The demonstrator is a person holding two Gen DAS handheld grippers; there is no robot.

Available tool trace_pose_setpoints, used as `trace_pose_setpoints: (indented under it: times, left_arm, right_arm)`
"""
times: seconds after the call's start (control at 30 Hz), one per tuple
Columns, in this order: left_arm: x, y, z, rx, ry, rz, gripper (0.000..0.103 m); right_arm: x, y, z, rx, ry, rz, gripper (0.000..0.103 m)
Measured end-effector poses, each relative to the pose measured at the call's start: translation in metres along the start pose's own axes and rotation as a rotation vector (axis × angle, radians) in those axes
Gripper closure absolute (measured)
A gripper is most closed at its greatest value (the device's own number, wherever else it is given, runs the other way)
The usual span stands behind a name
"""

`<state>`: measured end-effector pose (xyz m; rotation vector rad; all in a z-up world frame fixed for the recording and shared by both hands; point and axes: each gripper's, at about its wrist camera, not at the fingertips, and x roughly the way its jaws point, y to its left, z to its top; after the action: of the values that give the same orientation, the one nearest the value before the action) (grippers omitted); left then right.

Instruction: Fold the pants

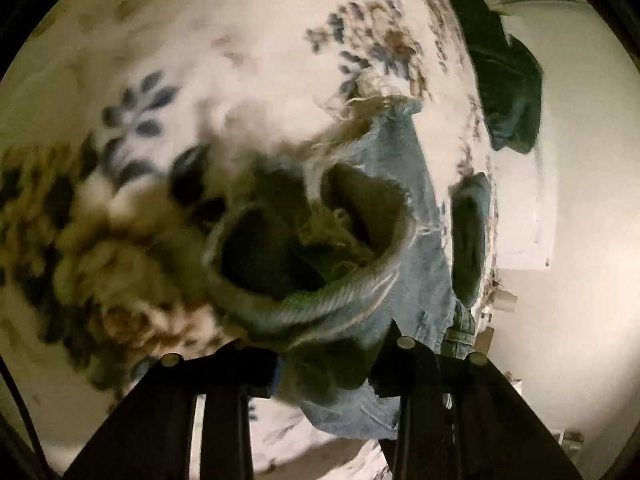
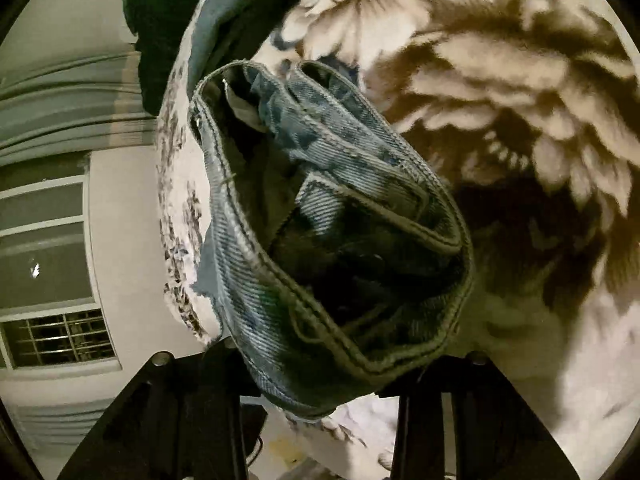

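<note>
Light-blue denim pants (image 1: 400,208) with frayed hems hang over a floral bedspread (image 1: 168,80). In the left wrist view my left gripper (image 1: 324,376) is shut on a leg end of the pants, whose open frayed cuff bulges just ahead of the fingers. In the right wrist view my right gripper (image 2: 320,380) is shut on the stitched waistband end of the pants (image 2: 320,220), which gapes open in front of the camera above the bedspread (image 2: 520,120). The fingertips are hidden by the cloth in both views.
A dark green garment (image 1: 508,80) lies at the bed's far edge, also in the right wrist view (image 2: 164,8). A folded blue-grey cloth (image 1: 470,236) lies near it. A wall and a barred window (image 2: 60,336) stand beyond the bed.
</note>
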<state>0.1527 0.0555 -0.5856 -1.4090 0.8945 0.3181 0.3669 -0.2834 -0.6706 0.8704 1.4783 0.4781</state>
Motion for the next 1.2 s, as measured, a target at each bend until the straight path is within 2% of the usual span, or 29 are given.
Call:
trace_pose_setpoints:
  times: [0.03, 0.07, 0.1, 0.13, 0.17, 0.2, 0.27, 0.33, 0.4, 0.5, 0.67, 0.83, 1.03, 1.13, 1.2]
  left_arm:
    - [0.009, 0.007, 0.006, -0.031, 0.029, 0.014, 0.059]
    - [0.018, 0.017, 0.011, -0.069, 0.063, 0.017, 0.047]
    - [0.03, 0.029, 0.016, -0.124, 0.09, -0.019, 0.046]
    - [0.032, 0.033, 0.02, -0.145, 0.079, -0.041, 0.046]
    - [0.034, 0.033, 0.023, -0.149, 0.075, -0.052, 0.046]
    - [0.033, 0.029, 0.024, -0.137, 0.068, -0.053, 0.047]
    - [0.027, 0.017, 0.021, -0.079, 0.04, -0.052, 0.073]
    - [0.019, 0.006, 0.019, -0.022, 0.033, -0.046, 0.079]
    - [0.01, -0.001, 0.022, -0.034, 0.032, -0.077, 0.081]
    - [-0.007, -0.031, 0.021, 0.01, 0.035, -0.11, 0.081]
    - [-0.024, -0.109, 0.029, 0.079, 0.067, -0.202, 0.081]
    - [-0.013, -0.201, 0.053, 0.158, 0.105, -0.311, 0.081]
    - [0.041, -0.333, 0.088, 0.296, 0.125, -0.427, 0.081]
    - [0.086, -0.39, 0.105, 0.392, 0.153, -0.446, 0.081]
    - [0.12, -0.404, 0.115, 0.429, 0.179, -0.42, 0.081]
  right_arm:
    - [0.002, -0.002, 0.001, 0.008, 0.005, -0.006, 0.06]
    - [0.007, -0.008, 0.003, 0.036, 0.02, -0.021, 0.051]
    - [0.013, -0.013, 0.006, 0.061, 0.034, -0.028, 0.045]
    - [0.017, -0.017, 0.008, 0.075, 0.04, -0.027, 0.045]
    - [0.02, -0.018, 0.01, 0.087, 0.038, -0.023, 0.045]
    - [0.022, -0.018, 0.01, 0.095, 0.028, -0.023, 0.05]
    - [0.018, -0.013, 0.009, 0.096, -0.009, -0.035, 0.066]
    - [0.016, 0.002, 0.001, 0.074, -0.028, -0.055, 0.072]
    - [0.003, 0.018, -0.006, 0.065, -0.047, -0.064, 0.075]
    - [-0.021, 0.043, -0.012, 0.062, -0.078, -0.041, 0.078]
    - [-0.074, 0.087, -0.001, 0.052, -0.155, 0.015, 0.081]
    - [-0.125, 0.132, 0.041, 0.038, -0.251, 0.066, 0.081]
    - [-0.176, 0.205, 0.139, -0.047, -0.416, 0.107, 0.081]
    - [-0.183, 0.221, 0.189, -0.064, -0.479, 0.111, 0.081]
    - [-0.179, 0.213, 0.22, -0.059, -0.503, 0.109, 0.081]
